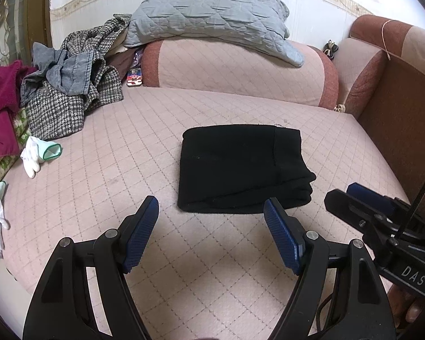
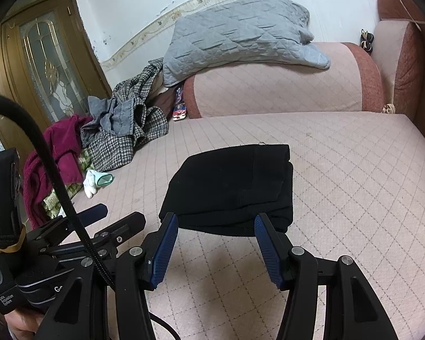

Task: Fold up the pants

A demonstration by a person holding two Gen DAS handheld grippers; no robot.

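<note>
The black pants (image 1: 240,167) lie folded into a compact rectangle on the pink quilted sofa seat (image 1: 127,147); they also show in the right wrist view (image 2: 232,187). My left gripper (image 1: 211,206) is open and empty, just in front of the pants' near edge. My right gripper (image 2: 216,221) is open and empty, its fingertips at the near edge of the pants. The right gripper also shows at the right of the left wrist view (image 1: 359,198). The left gripper shows at the lower left of the right wrist view (image 2: 113,215).
A pile of clothes (image 1: 68,85) lies at the seat's far left, with a maroon garment (image 1: 0,99) and white gloves (image 1: 36,153) beside it. A grey quilted pillow (image 1: 209,14) rests on the backrest cushion (image 1: 235,68). An armrest (image 1: 396,99) bounds the right side.
</note>
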